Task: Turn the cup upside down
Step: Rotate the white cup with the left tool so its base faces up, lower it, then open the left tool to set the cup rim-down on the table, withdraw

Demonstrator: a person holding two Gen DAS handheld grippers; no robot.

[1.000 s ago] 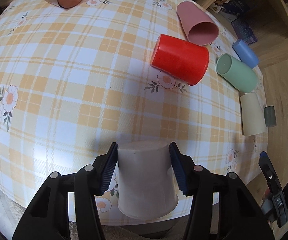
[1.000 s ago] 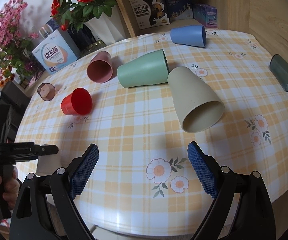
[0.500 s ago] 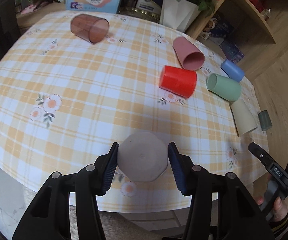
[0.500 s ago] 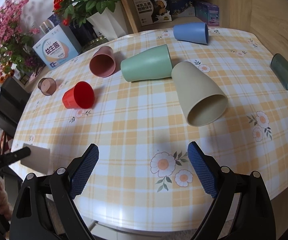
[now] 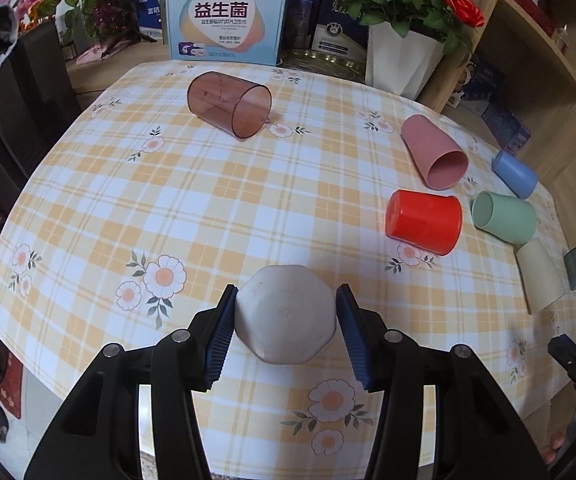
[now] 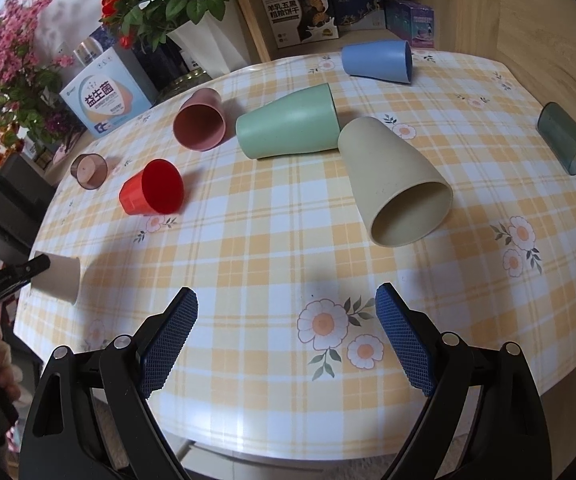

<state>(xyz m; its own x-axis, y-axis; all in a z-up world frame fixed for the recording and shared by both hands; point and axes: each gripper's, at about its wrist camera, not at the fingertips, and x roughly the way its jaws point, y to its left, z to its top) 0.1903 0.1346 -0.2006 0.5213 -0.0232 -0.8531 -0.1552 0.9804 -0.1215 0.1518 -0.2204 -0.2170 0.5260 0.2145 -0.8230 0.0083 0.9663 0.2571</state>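
Left tongs (image 5: 284, 326) clamped on off-white cup (image 5: 286, 314), blue pads (image 5: 220, 336) pressing both sides, octagonal base toward camera. Cup at near edge of table (image 5: 208, 200); right-wrist view shows it base up, rim at tablecloth, contact unclear. Right tongs (image 6: 286, 340) apart, gripping nothing, above floral tablecloth. Lying on sides: red cup (image 5: 424, 222), pink cup (image 5: 434, 152), green cup (image 6: 288, 126), beige cup (image 6: 396, 182), blue cup (image 6: 378, 60), brown transparent cup (image 5: 228, 104).

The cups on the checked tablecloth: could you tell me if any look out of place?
Yes: every loose cup lies toppled on its side, such as the red cup, green cup and beige cup. Only the grey cup in the left claw is held.
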